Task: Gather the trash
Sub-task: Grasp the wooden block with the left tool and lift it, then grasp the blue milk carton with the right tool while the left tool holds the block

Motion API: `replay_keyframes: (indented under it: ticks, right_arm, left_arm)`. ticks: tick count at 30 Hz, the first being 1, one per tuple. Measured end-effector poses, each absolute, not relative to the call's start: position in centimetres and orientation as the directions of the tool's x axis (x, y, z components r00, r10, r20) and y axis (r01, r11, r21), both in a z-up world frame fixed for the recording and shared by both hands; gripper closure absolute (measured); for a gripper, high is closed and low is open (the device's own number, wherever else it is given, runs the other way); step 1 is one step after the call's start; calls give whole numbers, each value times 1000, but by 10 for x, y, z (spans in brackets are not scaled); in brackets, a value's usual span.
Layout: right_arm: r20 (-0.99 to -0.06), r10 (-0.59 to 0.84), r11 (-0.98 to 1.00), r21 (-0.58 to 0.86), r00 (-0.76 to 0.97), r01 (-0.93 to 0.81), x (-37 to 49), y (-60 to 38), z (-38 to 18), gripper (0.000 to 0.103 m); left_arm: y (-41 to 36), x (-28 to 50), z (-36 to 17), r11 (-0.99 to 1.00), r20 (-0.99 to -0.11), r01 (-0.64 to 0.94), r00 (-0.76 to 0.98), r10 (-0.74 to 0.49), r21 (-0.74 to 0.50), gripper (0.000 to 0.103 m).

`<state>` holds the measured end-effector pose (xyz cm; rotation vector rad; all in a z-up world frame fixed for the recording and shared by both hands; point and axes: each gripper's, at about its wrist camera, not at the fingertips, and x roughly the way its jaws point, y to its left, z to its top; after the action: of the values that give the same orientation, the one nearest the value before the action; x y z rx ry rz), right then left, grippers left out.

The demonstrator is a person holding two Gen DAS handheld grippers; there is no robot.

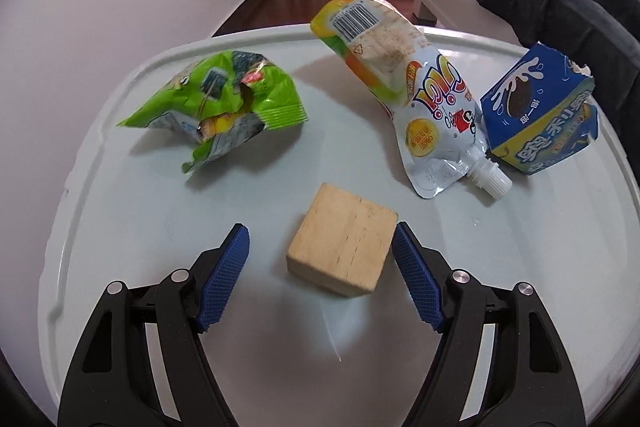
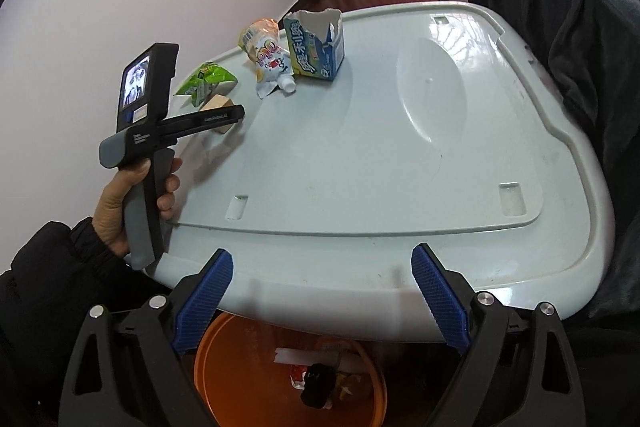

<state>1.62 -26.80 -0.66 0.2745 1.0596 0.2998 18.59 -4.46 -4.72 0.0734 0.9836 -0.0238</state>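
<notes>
Left wrist: left gripper (image 1: 320, 247) spread wide, straddling the wood block (image 1: 342, 247) on the white table (image 1: 120, 267). Right pad looks to be at or just off the block's right edge; left pad is clear of it. Nothing pinched. Beyond the block: green wrapper (image 1: 224, 103) to the left, crumpled and torn; pouch (image 1: 416, 87) with its white spout (image 1: 494, 179) toward the camera, leaning on the blue carton (image 1: 540, 119), torn open at the top.

Handling, as a guess: the block is stiff and its flat sides suit the pads, so squeeze across opposite faces. The wrapper is light, soft and slick, so pinch a bunched fold. The pouch is floppy; take it by the spout neck or a flat edge. The carton looks empty and crushable; grip one wall lightly.

Right wrist: right gripper (image 2: 320, 295) spread and empty, at the table's near edge, above the orange bin (image 2: 240, 379) on the floor, which already holds some scraps. All the trash sits at the far left of the table. The person's left hand (image 2: 120, 203) holds the other gripper over the block there.
</notes>
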Motion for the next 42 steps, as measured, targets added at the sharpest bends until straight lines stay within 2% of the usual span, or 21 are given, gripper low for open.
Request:
replay_keyframes:
  ticks: [1, 5, 6, 15, 21, 26, 31, 35, 42]
  right_arm:
    - [-811, 370, 926, 363, 454, -107, 17, -268, -7, 14]
    - [-815, 367, 927, 358, 448, -107, 17, -264, -10, 14]
    - [-816, 366, 928, 356, 448, -109, 18, -264, -10, 14]
    - [-814, 355, 933, 339, 461, -119, 17, -261, -10, 14]
    - [-814, 356, 933, 336, 458, -128, 18, -258, -10, 14]
    - [-820, 354, 935, 326, 450, -142, 21, -252, -11, 14]
    - [-811, 355, 933, 334, 464, -131, 29, -251, -6, 14]
    - [-796, 324, 943, 317, 511, -105, 55, -248, 8, 14]
    - [-750, 238, 955, 298, 617, -6, 135, -240, 22, 11]
  left_arm:
    - [-46, 185, -47, 997, -832, 49, 554, 27, 65, 32]
    - [-46, 184, -44, 996, -824, 37, 565, 46, 81, 63]
    - [-44, 184, -43, 996, -823, 31, 566, 50, 82, 68]
    - [-27, 180, -39, 999, -830, 40, 557, -43, -25, 68]
    - [-23, 169, -33, 998, -823, 43, 565, -55, -37, 68]
    - [-25, 142, 0, 983, -786, 104, 591, -182, -150, 68]
    - [-22, 97, 41, 965, -728, 157, 634, -262, -211, 68]
    - [-18, 58, 54, 971, -713, 141, 660, -236, -191, 68]
    - [-11, 48, 33, 980, -724, 78, 663, -188, -183, 68]
